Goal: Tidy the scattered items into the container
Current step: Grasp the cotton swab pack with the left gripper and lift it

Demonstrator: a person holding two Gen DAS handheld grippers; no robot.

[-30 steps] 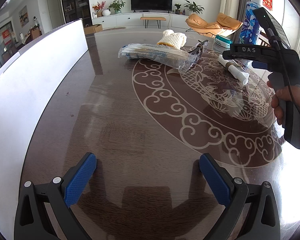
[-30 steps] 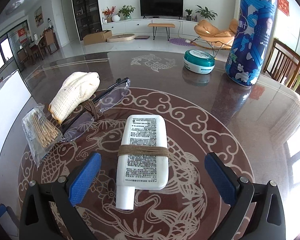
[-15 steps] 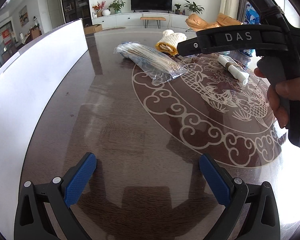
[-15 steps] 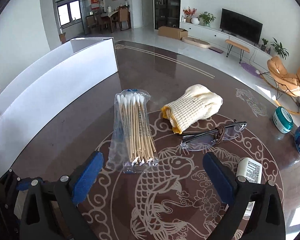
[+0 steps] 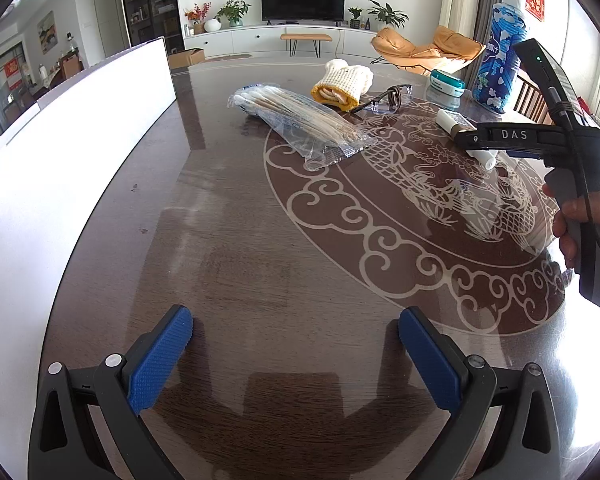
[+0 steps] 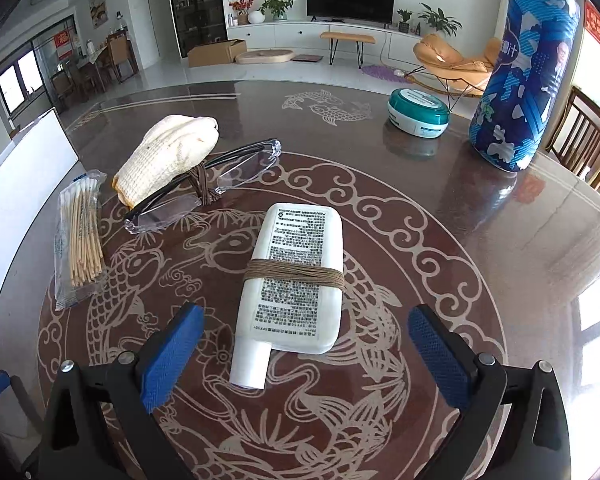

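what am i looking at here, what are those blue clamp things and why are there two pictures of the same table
No robot here: a person holds a handheld two-finger gripper in each hand, with a fisheye camera on each looking forward along its blue-padded fingers. One picture comes from the left gripper, the other from the right gripper. Both are open and hold nothing.

The right one is lined up over a white tube bound with brown string. In the left view you see that gripper from the side, in the person's hand.

Also on the dark patterned table: a pack of cotton swabs, a knitted glove, glasses, a teal tin and a tall blue canister. The white panel at the left may be the container's wall.
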